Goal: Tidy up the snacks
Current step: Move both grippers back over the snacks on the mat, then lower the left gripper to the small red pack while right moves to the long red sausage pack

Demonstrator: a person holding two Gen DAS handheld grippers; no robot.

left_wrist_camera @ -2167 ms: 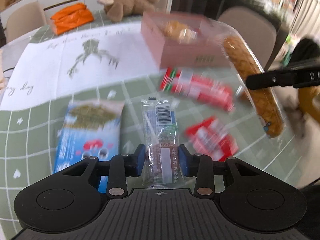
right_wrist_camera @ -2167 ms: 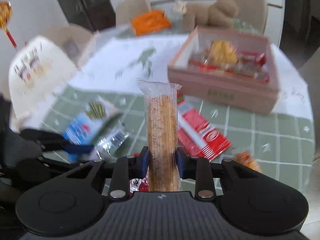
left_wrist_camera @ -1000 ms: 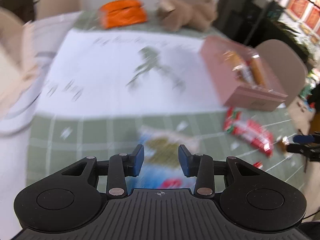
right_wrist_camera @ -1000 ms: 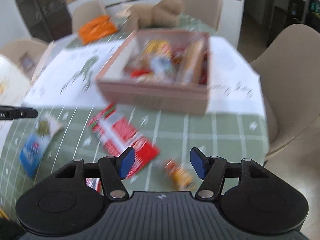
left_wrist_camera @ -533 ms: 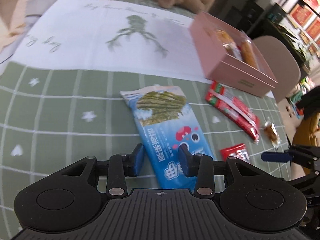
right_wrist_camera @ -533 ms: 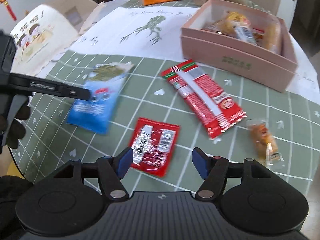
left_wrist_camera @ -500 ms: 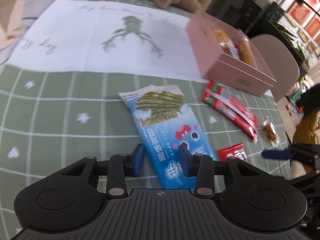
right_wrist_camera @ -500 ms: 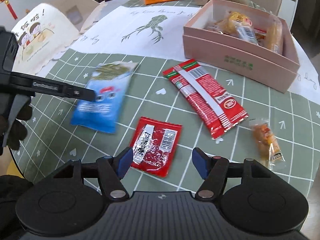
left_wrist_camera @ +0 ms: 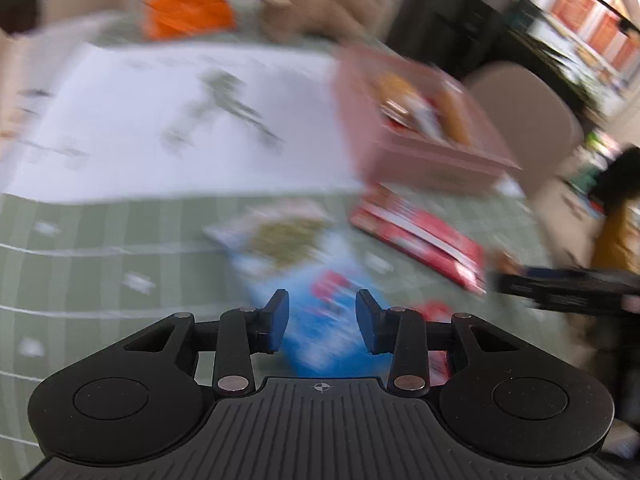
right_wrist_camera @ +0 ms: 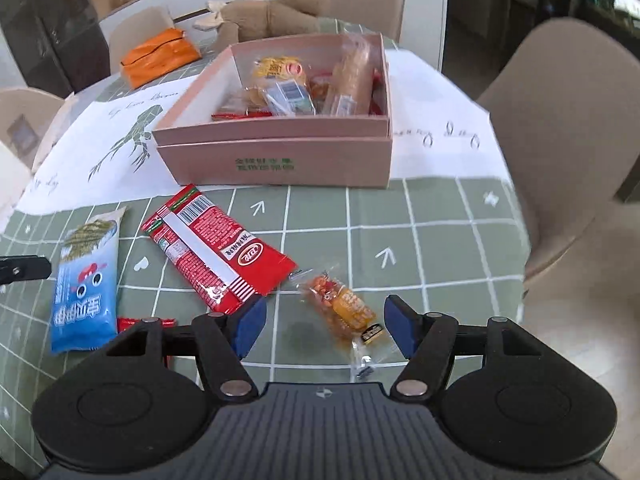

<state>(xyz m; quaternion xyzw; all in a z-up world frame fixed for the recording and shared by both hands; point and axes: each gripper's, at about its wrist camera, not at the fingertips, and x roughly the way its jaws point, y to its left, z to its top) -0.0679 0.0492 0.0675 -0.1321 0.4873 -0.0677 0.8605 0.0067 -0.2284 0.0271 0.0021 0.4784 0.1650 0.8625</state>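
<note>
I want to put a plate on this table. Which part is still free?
Free: green cloth right of the orange snack, before the pink box. Crowded: the left, with the red packet and blue packet.

I read green printed characters, two lines, on front wall of pink box (right_wrist_camera: 276, 160); too small to make out. Red wrapper (right_wrist_camera: 218, 246): barcode near top end, oval logo near lower end, fine white print unreadable. Blue packet (right_wrist_camera: 86, 292): large white Chinese characters, upside down to me. White sheet (right_wrist_camera: 440, 136): handwritten "day" by right edge. Left view too blurred to read.
</note>
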